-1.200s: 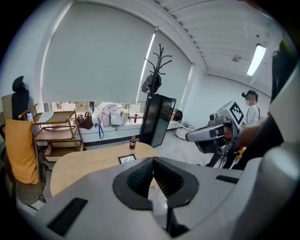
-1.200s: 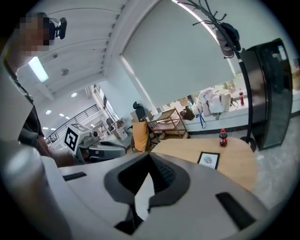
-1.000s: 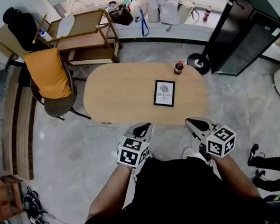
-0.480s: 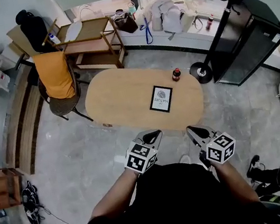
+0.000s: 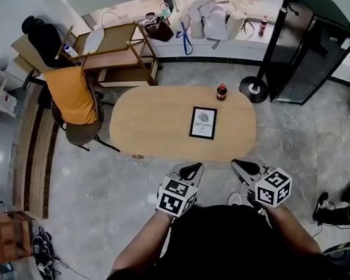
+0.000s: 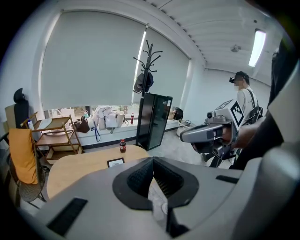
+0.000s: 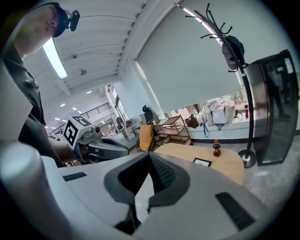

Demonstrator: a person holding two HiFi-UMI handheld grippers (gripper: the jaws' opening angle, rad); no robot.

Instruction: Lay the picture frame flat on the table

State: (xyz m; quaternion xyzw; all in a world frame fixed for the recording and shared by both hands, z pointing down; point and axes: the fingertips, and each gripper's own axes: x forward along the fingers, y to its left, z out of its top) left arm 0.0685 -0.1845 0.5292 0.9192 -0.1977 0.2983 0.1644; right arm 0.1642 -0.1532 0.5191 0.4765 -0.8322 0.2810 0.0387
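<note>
A black picture frame (image 5: 203, 123) with a white print lies flat on the oval wooden table (image 5: 152, 123), right of its middle; it also shows as the small frame (image 6: 115, 162) and the frame (image 7: 202, 162) in the gripper views. My left gripper (image 5: 192, 167) and right gripper (image 5: 236, 165) hang side by side in front of the person's chest, short of the table's near edge and well clear of the frame. Both have their jaws closed together with nothing between them.
A dark bottle with a red cap (image 5: 221, 91) stands on the table's far right. An orange-draped chair (image 5: 73, 100) sits at the table's left, a wooden cart (image 5: 112, 50) behind it. A coat stand (image 5: 256, 88) and black cabinet (image 5: 309, 45) are at the right.
The head view has shifted slightly; both grippers stay close to the body, drawn a little nearer together. The frame has not moved on the table.
</note>
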